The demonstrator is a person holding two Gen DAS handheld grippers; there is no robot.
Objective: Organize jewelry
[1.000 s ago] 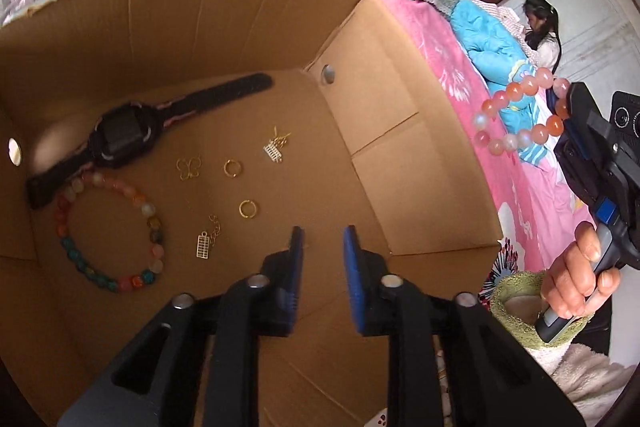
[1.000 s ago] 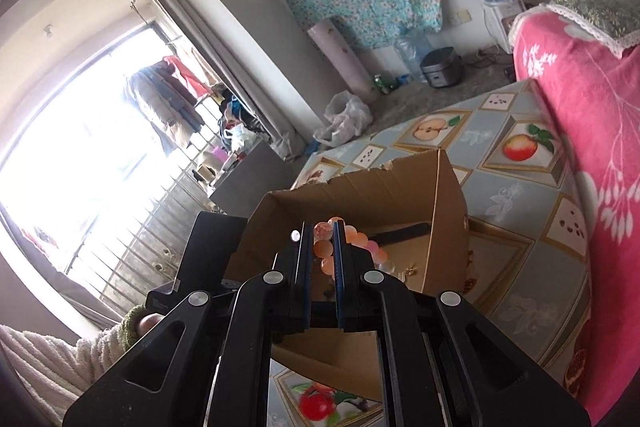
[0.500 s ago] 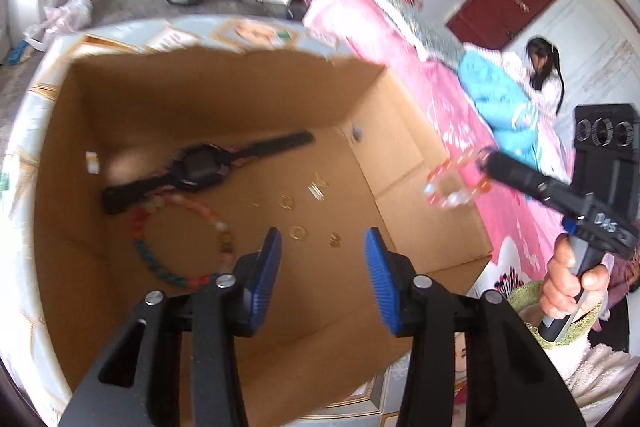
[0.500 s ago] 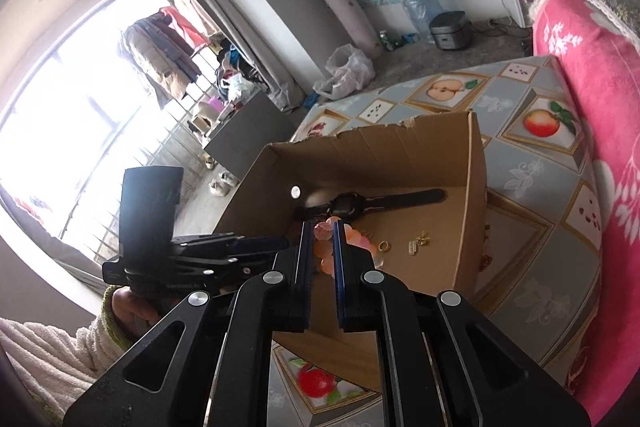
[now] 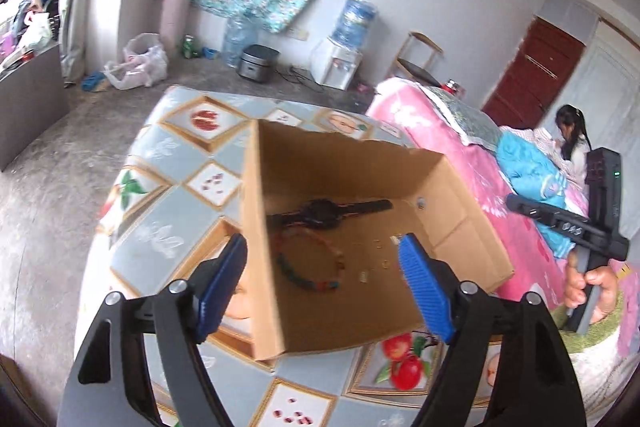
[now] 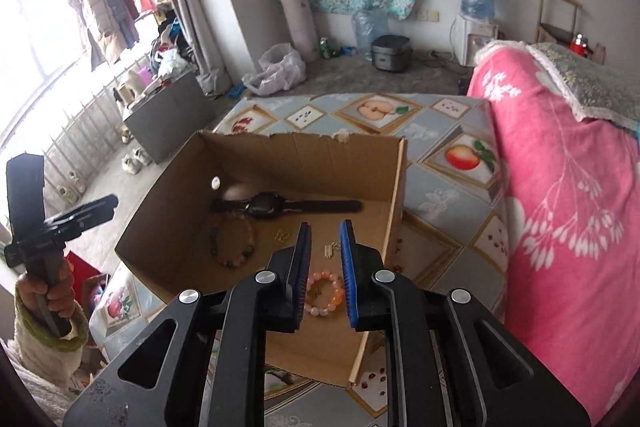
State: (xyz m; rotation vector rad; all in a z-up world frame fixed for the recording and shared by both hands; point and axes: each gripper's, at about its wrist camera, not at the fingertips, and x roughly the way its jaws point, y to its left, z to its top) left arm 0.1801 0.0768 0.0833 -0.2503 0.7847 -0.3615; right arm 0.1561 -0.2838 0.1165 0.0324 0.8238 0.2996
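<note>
a cardboard box (image 6: 392, 187) sits on a fruit-print tablecloth (image 6: 448, 195) beside a pink bed (image 6: 560, 207); left gripper (image 5: 322, 287) and right gripper (image 6: 325, 247) both gape, holding nothing.

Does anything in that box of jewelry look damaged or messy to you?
The cardboard box has a ragged, torn top edge along its far wall. Inside, the black watch, multicolored bead bracelet, pink bead bracelet and small gold pieces lie loose on the bottom, unsorted. Nothing looks broken.
</note>
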